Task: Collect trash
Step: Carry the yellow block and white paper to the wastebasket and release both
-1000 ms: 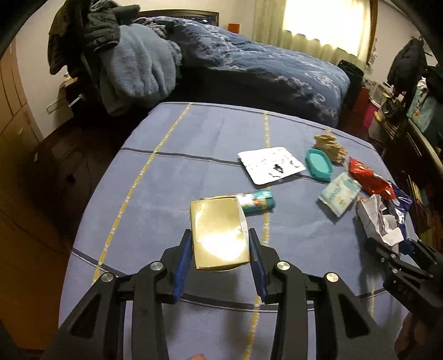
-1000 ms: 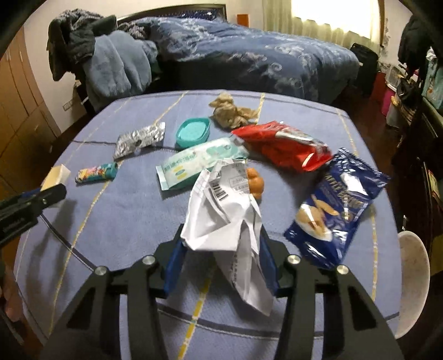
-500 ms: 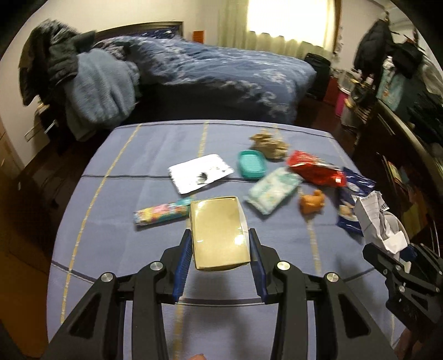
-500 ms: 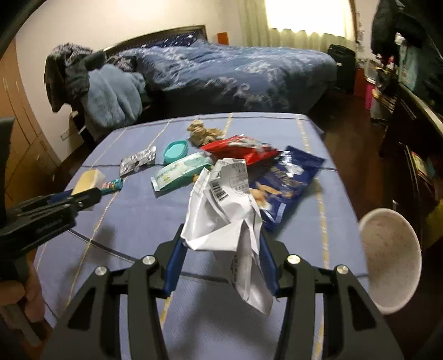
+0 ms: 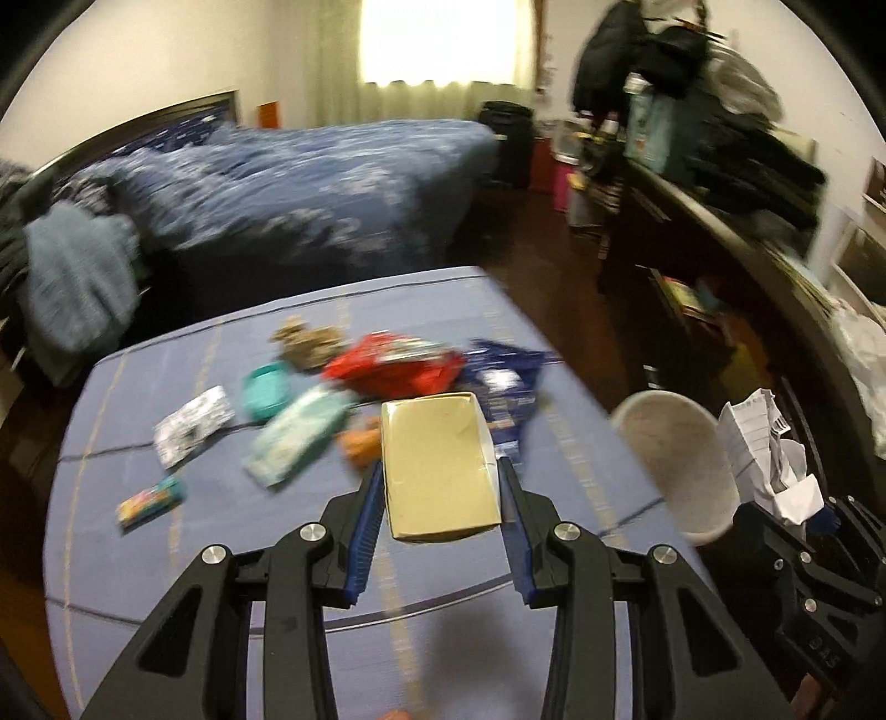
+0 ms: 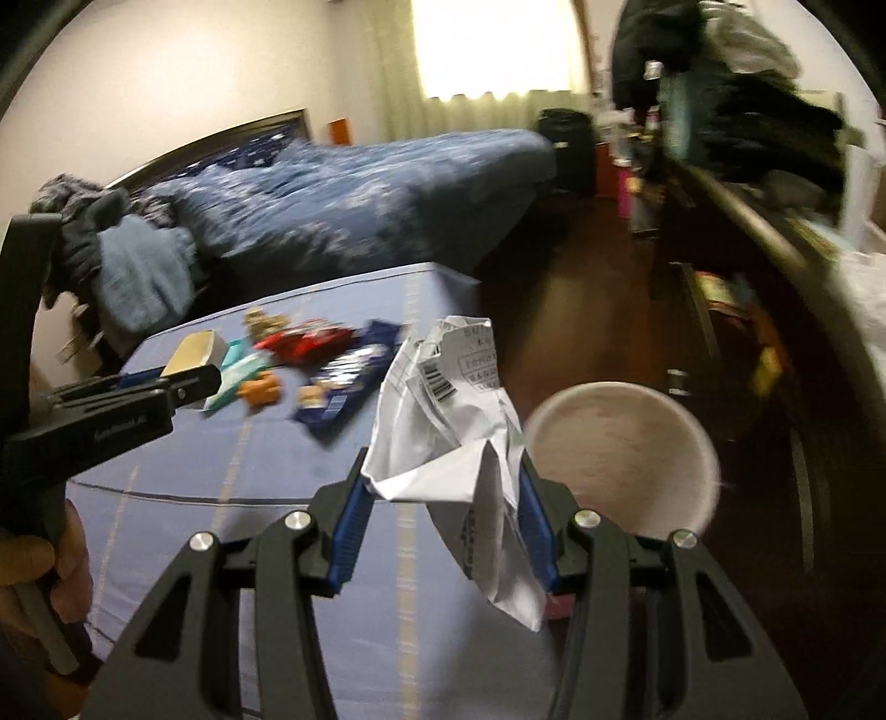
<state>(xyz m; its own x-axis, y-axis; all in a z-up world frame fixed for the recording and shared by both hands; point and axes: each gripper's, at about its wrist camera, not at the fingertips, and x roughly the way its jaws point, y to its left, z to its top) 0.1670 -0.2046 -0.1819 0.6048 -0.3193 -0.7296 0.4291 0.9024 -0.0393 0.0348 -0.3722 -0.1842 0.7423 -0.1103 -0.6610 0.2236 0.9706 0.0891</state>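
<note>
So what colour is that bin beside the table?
White bin, seen best from the right wrist view.

A bright window [image 5: 446, 39] with pale curtains [image 6: 487, 113] glows in the far wall. Below it stands a bed [image 5: 310, 183] under a dark blue patterned quilt, with a dark headboard [image 6: 221, 141] and light blue clothing [image 5: 77, 277] heaped at its left end. The floor [image 6: 581, 288] is dark reddish wood. Along the right wall a dark cabinet [image 5: 736, 260] is piled with clothes.
</note>
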